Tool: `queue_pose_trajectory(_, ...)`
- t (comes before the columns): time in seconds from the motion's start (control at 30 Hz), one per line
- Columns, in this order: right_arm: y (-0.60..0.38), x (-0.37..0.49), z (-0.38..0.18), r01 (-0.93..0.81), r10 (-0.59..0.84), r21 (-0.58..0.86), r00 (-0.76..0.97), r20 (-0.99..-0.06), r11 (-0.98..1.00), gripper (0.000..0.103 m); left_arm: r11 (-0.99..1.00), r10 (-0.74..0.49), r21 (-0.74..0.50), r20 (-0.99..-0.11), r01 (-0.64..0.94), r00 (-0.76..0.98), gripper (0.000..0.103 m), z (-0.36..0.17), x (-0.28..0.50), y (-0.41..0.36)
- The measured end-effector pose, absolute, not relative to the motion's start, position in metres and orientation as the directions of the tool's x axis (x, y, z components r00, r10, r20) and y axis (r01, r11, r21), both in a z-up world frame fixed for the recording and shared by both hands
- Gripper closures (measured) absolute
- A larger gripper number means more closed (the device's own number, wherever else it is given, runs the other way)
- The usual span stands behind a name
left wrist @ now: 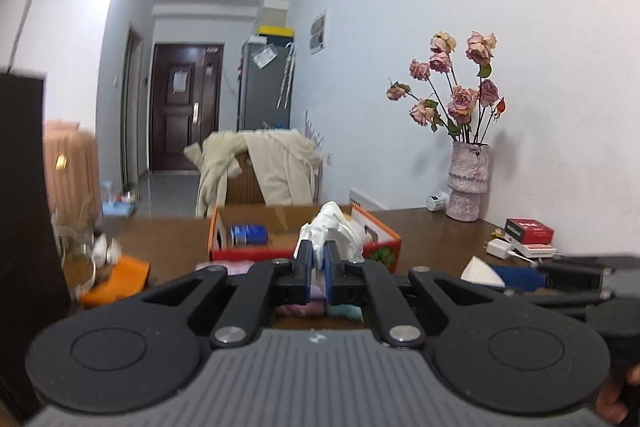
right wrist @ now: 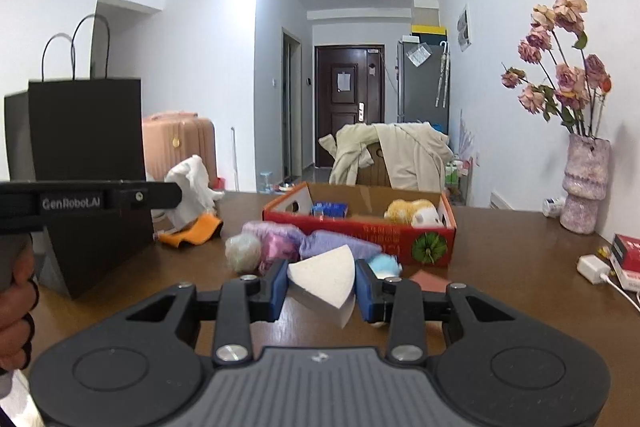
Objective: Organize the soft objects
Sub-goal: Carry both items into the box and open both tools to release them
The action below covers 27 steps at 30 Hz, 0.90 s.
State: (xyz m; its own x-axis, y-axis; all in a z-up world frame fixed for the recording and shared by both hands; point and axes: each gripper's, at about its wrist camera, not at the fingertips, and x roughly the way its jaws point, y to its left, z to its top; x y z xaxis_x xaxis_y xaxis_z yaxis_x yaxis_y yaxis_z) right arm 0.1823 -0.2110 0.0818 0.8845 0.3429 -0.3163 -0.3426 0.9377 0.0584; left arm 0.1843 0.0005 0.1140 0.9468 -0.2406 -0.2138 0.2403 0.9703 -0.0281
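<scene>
My left gripper [left wrist: 318, 255] is shut on a crumpled white cloth [left wrist: 336, 227], held up in front of the red cardboard box [left wrist: 256, 253]. From the right wrist view the same gripper [right wrist: 178, 193] hangs at the left with the white cloth [right wrist: 192, 187] dangling. My right gripper [right wrist: 321, 285] is shut on a white wedge-shaped sponge [right wrist: 324, 275], lifted above the table. The box [right wrist: 360, 229] holds a yellow plush toy [right wrist: 416, 213] and a blue item [right wrist: 330, 209]. Before it lie a purple soft piece [right wrist: 332, 247], a pink one [right wrist: 276, 247], a pale fluffy ball [right wrist: 242, 251] and a blue fluffy thing [right wrist: 386, 263].
A black paper bag [right wrist: 88, 167] stands at the table's left, with an orange cloth [right wrist: 196, 229] beside it. At the right stand a vase of dried roses [right wrist: 584, 187], a white charger [right wrist: 594, 267] and a red box [right wrist: 626, 255]. A chair draped with a coat [right wrist: 400, 151] stands behind the table.
</scene>
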Motion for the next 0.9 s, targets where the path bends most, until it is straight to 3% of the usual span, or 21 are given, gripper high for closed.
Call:
queue_pose_trajectory(0.23,-0.218,0.251,0.118,-0.417,0.418,0.072,0.858,-0.298,0.906,0.068,0.965,-0.257,-0.006,-0.207,0.261,0.944,0.096,0.142,0.26,-0.001)
queue_pose_trajectory(0.5,-0.22,0.361,0.147,-0.451,0.449,0.075,0.832,-0.326,0.889,0.068,0.959,-0.281,-0.106,-0.302,0.261,0.911,0.096,0.162,0.393,0.003)
queue_pose_trajectory(0.67,-0.213,0.461,0.148,-0.464,0.475,0.139,0.762,-0.44,0.875,0.067,0.957,-0.289,-0.168,-0.43,0.238,0.856,0.096,0.153,0.493,0.0)
queue_pose_trajectory(0.9,-0.188,0.592,0.105,-0.445,0.431,0.137,0.671,-0.604,0.885,0.067,0.961,-0.267,-0.225,-0.587,0.163,0.764,0.096,0.099,0.613,-0.001)
